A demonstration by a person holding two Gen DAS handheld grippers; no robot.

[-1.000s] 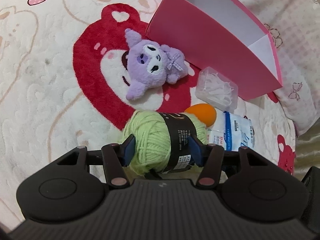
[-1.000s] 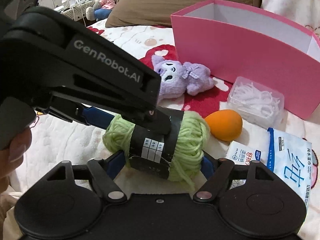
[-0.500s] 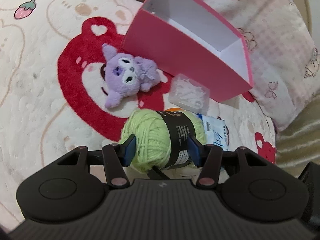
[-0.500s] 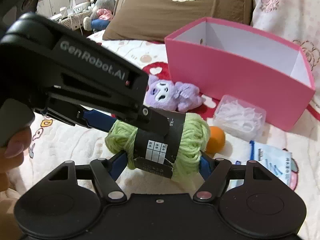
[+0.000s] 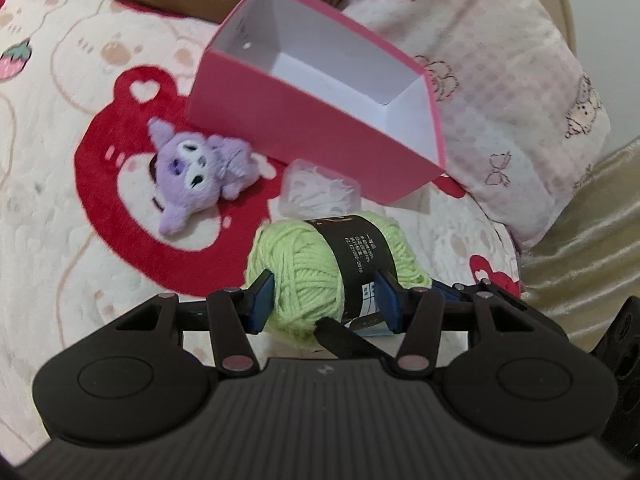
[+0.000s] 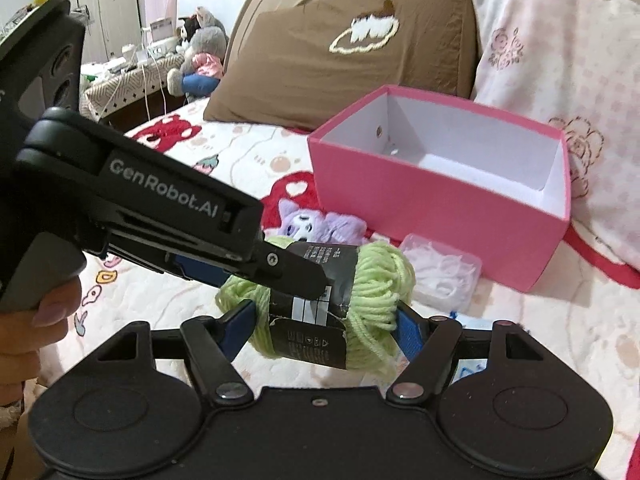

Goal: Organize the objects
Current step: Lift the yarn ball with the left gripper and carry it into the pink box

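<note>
Yarn, a light green ball [image 5: 316, 268] with a black paper band, is held off the bed between both tools: the left hand-held gripper [image 5: 324, 300] has its blue pads [image 5: 262, 300] pressed on the yarn at one side and on the band at the other, and the right hand-held gripper [image 6: 324, 328] clamps the same ball by its two ends, its jaws having just been closing on it. In the right wrist view the left tool crosses from the left, a thumb [image 6: 48, 312] showing under its handle, and its black finger lies on the band. Beyond the ball stands an open pink box [image 6: 436, 216] with a white inside, upright on the bedspread [image 5: 60, 208], which is cream with a red bear print. A purple plush toy [image 5: 200, 172] lies on the red print just in front of the box's near wall. A small clear plastic case of white picks [image 6: 440, 272] sits beside the box, near the yarn. A brown pillow [image 6: 340, 64] and a pink-patterned pillow [image 5: 500, 92] lean behind the box.
</note>
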